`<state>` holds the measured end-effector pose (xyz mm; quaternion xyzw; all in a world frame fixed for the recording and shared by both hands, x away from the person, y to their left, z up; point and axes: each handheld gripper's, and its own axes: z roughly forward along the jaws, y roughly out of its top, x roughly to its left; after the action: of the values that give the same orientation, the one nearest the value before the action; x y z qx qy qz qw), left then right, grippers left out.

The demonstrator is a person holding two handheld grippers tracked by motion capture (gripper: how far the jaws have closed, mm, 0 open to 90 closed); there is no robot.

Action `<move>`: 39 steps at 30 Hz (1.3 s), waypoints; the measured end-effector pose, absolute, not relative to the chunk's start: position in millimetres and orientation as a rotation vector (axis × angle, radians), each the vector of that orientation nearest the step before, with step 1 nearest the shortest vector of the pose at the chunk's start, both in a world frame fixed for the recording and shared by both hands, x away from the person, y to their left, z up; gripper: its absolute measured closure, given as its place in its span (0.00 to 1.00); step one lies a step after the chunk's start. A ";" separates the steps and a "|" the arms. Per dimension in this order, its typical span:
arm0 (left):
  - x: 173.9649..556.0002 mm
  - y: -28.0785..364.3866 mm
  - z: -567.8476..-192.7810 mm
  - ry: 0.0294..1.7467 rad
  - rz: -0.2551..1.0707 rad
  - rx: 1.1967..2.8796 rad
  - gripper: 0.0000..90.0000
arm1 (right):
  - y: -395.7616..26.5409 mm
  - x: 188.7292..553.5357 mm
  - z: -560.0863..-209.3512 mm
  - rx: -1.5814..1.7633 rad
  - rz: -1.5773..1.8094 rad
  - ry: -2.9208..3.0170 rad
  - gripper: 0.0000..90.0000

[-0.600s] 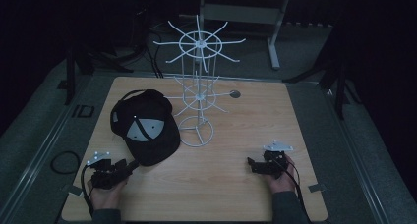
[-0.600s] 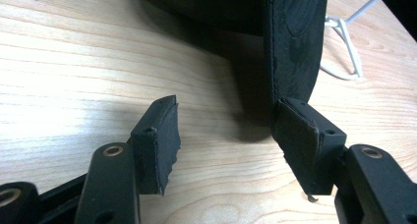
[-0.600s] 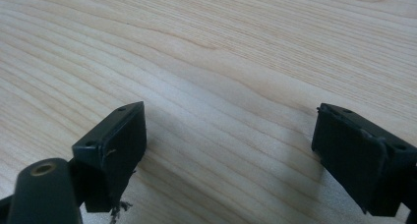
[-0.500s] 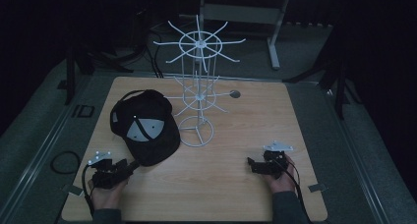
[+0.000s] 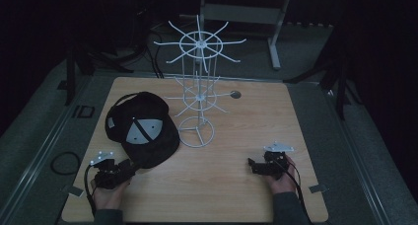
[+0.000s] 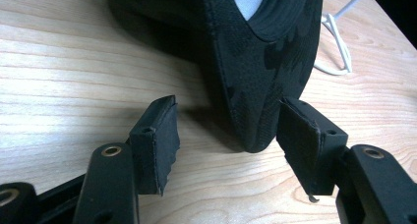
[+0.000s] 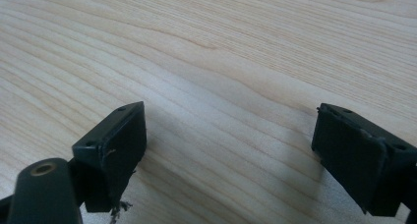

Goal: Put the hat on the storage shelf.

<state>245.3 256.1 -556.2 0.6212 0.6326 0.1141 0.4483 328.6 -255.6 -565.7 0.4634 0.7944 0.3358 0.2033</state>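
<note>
Jaws of my left hand-held gripper [image 6: 226, 135] stood spread around the brim of the black fabric baseball cap [image 5: 143, 131] on the pale wooden worktop [image 5: 236, 180]; my right hand-held gripper [image 7: 231, 150] gaped, empty.

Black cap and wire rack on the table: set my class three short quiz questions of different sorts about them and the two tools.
1. True or false: the left tool is shut on the cap's brim.
2. Which stands nearest the white wire rack? A: the right tool; B: the black cap; C: the table's cable hole.
3. Fill in: in the right gripper view, between the open jaws lies bare ____.

Key: 1 false, the jaws stand open with the brim tip between them. 2 B. 3 wood, the tabletop.
</note>
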 end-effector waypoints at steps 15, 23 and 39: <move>247.3 245.6 -557.2 1.511 0.278 1.591 0.49 | -255.6 328.6 -565.7 1.293 0.937 2.217 0.14; 251.9 240.3 -560.5 1.507 0.259 1.616 0.50 | -255.6 328.6 -565.7 1.293 0.937 2.217 0.14; 263.5 233.2 -565.5 1.482 0.236 1.653 0.55 | -255.6 328.6 -565.7 1.293 0.937 2.217 0.14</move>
<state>263.5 233.2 -565.5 0.6652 0.5965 0.0949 0.4390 328.6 -255.6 -565.7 0.4634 0.7945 0.3358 0.2032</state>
